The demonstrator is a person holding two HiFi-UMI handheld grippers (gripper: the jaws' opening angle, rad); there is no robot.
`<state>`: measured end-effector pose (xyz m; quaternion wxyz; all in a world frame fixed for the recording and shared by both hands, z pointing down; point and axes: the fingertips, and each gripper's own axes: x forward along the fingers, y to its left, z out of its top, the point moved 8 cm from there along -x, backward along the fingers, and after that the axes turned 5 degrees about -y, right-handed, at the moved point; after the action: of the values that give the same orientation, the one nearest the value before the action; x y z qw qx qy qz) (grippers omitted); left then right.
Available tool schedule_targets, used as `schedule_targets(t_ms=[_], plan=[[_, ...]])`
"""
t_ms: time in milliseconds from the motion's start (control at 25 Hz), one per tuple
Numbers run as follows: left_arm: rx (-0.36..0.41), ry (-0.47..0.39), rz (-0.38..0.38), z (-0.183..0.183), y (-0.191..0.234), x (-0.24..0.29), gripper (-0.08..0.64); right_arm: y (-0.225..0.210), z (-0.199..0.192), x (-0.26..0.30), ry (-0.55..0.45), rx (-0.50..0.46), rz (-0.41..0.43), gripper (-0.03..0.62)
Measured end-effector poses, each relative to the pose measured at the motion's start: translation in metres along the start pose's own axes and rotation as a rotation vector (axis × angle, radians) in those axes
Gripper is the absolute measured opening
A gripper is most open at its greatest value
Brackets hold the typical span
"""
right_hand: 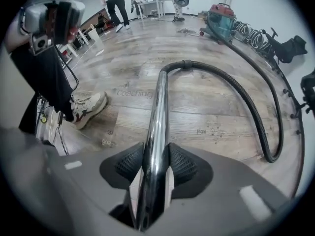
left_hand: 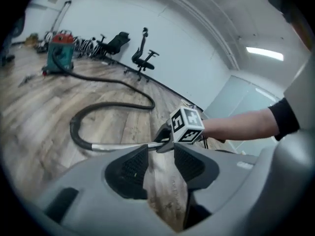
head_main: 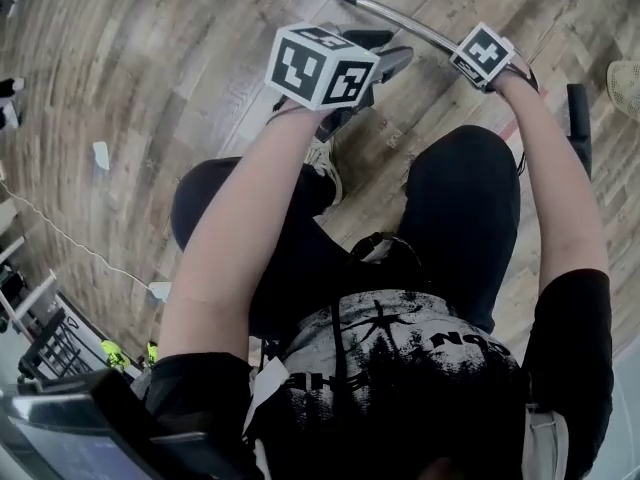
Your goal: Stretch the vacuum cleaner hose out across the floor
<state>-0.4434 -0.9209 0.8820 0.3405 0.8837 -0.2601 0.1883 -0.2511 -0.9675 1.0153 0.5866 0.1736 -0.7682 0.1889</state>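
- Right gripper (right_hand: pixel 156 157) clamps the chrome wand (right_hand: pixel 158 107); left gripper (left_hand: pixel 158 156), jaws apart and empty, hangs near it.
- Hose (right_hand: pixel 248 100) lies looped on the floor (right_hand: pixel 123 77), trailing to the vacuum (right_hand: pixel 220 18).
- Risk: the slick wand could slip from a one-gripper hold, or a hard pull could drag the vacuum.

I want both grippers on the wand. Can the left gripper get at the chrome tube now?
Probably yes: the left gripper is open and empty, and the chrome tube lies just ahead, bare beside the right gripper clamped on it; nothing stands between.
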Motion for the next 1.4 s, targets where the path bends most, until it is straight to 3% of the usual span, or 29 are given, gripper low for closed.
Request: schedule_targets(t_ms=[80, 160, 360, 600, 760, 960, 1200, 1400], plan=[[-0.151, 0.017, 0.023, -0.022, 0.01, 0.015, 0.177, 0.005, -0.007, -0.004, -0.001, -0.001, 0.008, 0.175], [-0.281, -0.024, 0.053, -0.041, 0.025, 0.034, 0.181, 0.009, -0.014, -0.008, 0.001, -0.01, 0.006, 0.175], [-0.734, -0.251, 0.014, -0.095, 0.056, 0.078, 0.227, 0.019, -0.022, -0.02, -0.014, -0.033, -0.009, 0.175], [-1.061, -0.502, -0.09, -0.119, 0.051, 0.124, 0.296, 0.039, -0.024, -0.039, -0.046, -0.035, 0.009, 0.175], [-1.156, -0.585, -0.115, -0.12, 0.054, 0.146, 0.327, 0.051, -0.02, -0.045, -0.079, -0.045, 0.026, 0.175], [-1.197, -0.639, -0.147, -0.117, 0.061, 0.166, 0.325, 0.075, -0.028, -0.051, -0.085, -0.066, 0.068, 0.175], [-1.177, -0.81, -0.18, -0.108, 0.064, 0.164, 0.168, 0.073, -0.032, -0.065, -0.122, -0.104, 0.009, 0.176], [-1.22, -0.977, -0.31, -0.083, 0.051, 0.153, 0.067, 0.072, -0.037, -0.068, -0.152, -0.087, 0.002, 0.176]])
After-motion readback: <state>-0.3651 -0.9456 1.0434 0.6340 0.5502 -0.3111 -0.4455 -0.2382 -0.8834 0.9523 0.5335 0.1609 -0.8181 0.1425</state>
